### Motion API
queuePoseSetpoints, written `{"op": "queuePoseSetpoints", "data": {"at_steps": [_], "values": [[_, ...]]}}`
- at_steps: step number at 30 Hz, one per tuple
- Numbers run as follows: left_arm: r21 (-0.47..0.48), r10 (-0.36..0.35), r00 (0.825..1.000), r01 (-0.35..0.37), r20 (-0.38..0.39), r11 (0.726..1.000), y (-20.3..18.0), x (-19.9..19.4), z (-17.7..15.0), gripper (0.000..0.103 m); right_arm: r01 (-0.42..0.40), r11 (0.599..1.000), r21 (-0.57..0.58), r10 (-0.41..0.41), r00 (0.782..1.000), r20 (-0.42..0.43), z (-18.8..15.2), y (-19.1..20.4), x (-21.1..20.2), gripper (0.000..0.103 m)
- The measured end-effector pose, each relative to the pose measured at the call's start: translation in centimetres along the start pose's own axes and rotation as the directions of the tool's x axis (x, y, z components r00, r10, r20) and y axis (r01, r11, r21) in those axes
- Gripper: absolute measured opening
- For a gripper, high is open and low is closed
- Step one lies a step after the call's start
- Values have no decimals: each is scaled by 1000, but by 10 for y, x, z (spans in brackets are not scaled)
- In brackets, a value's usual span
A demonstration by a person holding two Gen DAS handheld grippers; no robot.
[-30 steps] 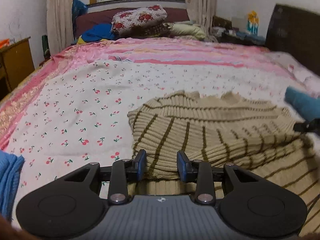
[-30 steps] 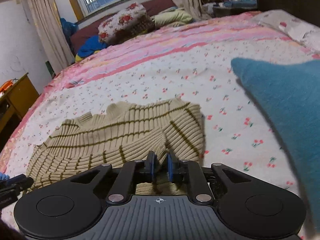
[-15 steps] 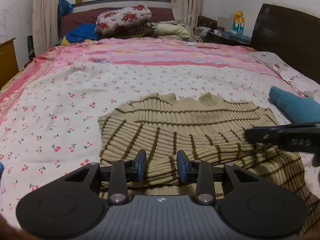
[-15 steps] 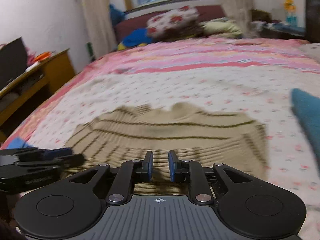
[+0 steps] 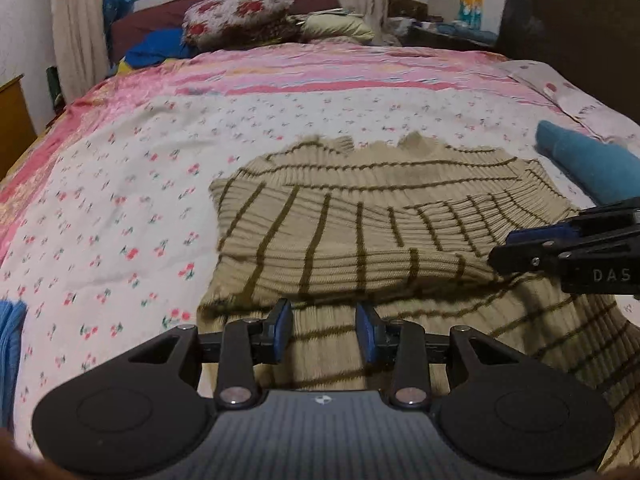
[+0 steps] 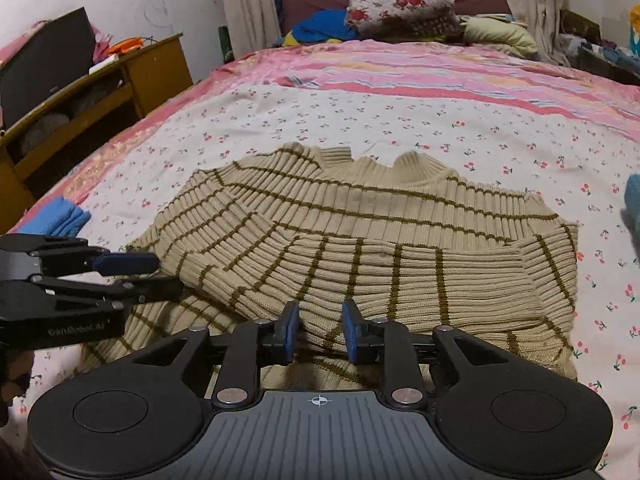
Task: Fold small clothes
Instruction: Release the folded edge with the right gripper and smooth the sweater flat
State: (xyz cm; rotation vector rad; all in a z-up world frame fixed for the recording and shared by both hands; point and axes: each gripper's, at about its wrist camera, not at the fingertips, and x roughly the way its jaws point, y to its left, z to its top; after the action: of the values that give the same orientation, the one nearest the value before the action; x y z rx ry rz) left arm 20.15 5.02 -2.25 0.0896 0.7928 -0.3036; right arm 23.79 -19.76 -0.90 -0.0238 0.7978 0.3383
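Note:
A beige ribbed sweater with olive stripes [image 5: 360, 220] lies on the cherry-print bedsheet [image 5: 120, 200], its sleeves folded across the body. It also shows in the right wrist view [image 6: 360, 240]. My left gripper [image 5: 323, 330] is open and empty, low over the sweater's near left part; from the right wrist view it [image 6: 160, 276] sits at the sweater's left edge. My right gripper [image 6: 318, 332] is open and empty over the sweater's near hem; from the left wrist view it [image 5: 504, 250] hovers at the sweater's right side.
A teal folded garment [image 5: 584, 168] lies right of the sweater. A blue folded cloth [image 6: 60, 216] lies at the bed's left edge. Pillows and bedding [image 6: 400, 4] are piled at the far end. A wooden desk [image 6: 92, 92] stands left of the bed.
My right gripper has opened wider and let the sweater sleeve go; it swung left and now faces the sweater squarely. My left gripper stayed open and shifted slightly right.

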Motion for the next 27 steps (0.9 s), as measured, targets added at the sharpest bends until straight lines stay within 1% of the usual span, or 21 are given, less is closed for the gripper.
{"op": "queuePoseSetpoints", "data": {"at_steps": [2,4,7,12,14,16,17,19,20,22,27], "values": [[-9,-12,1000,12,15,1000,0,-6,-1,42,-4,1000,-7,4,1000,3,-2,2,-4,25],[-20,-27,999,28,45,999,-1,-12,0,42,-6,1000,-23,6,1000,-7,-5,5,-6,29],[-53,-46,995,51,92,997,-2,-18,6,42,1,1000,-30,-2,1000,-12,-8,6,-7,29],[-117,-62,987,79,147,990,-6,-13,18,41,5,1000,-17,-5,1000,-11,-7,6,-6,29],[-118,-71,983,91,168,989,-8,-12,23,42,7,999,-31,-7,1000,-12,-8,7,-5,29],[-98,-59,986,75,157,992,-12,-6,27,42,5,999,-39,-5,1000,-14,-9,7,-4,30],[-91,-54,989,67,136,994,-13,0,27,42,3,999,-38,-3,1000,-16,-9,7,-3,30],[-93,-26,998,31,55,995,-11,16,25,42,-6,1000,-30,5,1000,-17,-9,4,-2,30],[-93,-23,999,26,37,995,-9,19,22,42,-10,1000,-26,9,1000,-18,-9,3,-2,30],[-83,-26,999,29,37,996,-9,15,19,42,-17,1000,-22,16,1000,-18,-9,2,-3,30],[-54,-8,1000,9,28,999,-13,2,14,42,-20,1000,-11,19,1000,-24,-14,-1,-14,30]]}}
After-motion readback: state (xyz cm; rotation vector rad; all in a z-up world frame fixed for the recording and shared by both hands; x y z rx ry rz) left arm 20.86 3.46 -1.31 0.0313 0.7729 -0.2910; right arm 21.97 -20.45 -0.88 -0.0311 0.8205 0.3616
